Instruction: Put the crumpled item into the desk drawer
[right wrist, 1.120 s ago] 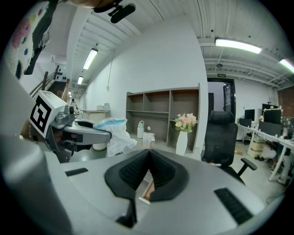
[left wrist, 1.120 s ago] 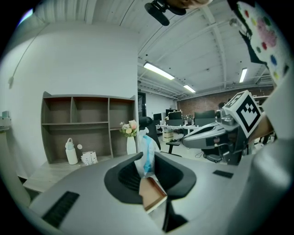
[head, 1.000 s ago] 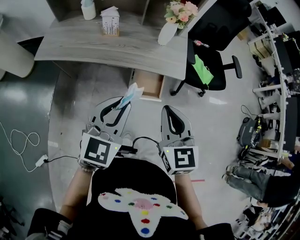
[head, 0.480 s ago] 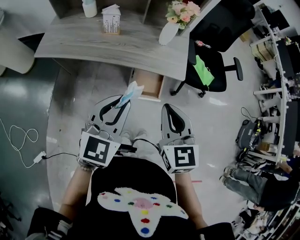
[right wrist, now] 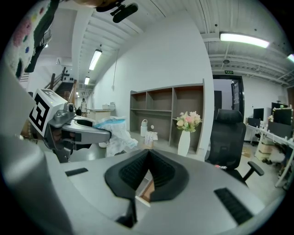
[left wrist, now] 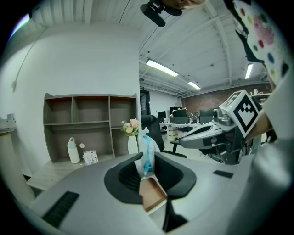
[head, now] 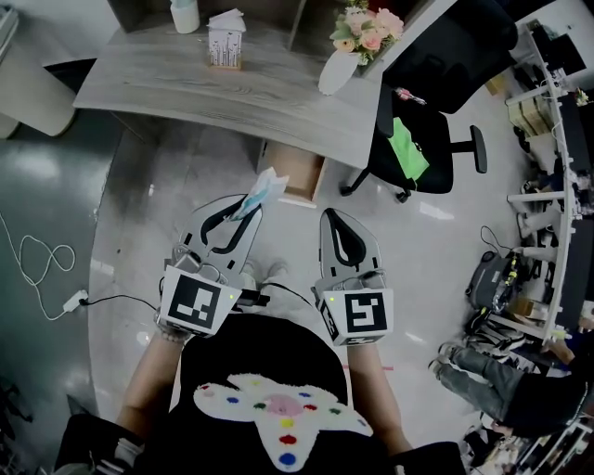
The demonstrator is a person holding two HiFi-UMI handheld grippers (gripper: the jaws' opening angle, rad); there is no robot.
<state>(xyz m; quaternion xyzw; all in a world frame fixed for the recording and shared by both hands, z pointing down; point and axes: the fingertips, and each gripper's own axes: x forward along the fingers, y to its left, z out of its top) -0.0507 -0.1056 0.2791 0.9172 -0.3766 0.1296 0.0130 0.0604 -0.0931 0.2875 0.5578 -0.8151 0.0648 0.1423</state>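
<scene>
The crumpled item (head: 261, 189), a white and pale blue wad, sticks out of the tips of my left gripper (head: 249, 206), which is shut on it. In the left gripper view the wad (left wrist: 146, 150) stands upright between the jaws of this left gripper (left wrist: 147, 159). My right gripper (head: 332, 217) hangs beside it, shut and empty; its tips (right wrist: 148, 154) meet. The open wooden drawer (head: 297, 174) lies under the grey desk (head: 232, 88), just beyond both grippers. The right gripper view also shows the wad (right wrist: 117, 133) off to the left.
A black office chair (head: 413, 139) with a green cloth stands right of the drawer. On the desk are a white vase of flowers (head: 339, 65), a small box (head: 223, 46) and a bottle (head: 184, 14). A cable (head: 46, 269) lies on the floor at left. A person's legs (head: 492, 380) show at right.
The desk and drawer have come slightly nearer in the head view. Both grippers keep their pose, and the wad stays in the left one.
</scene>
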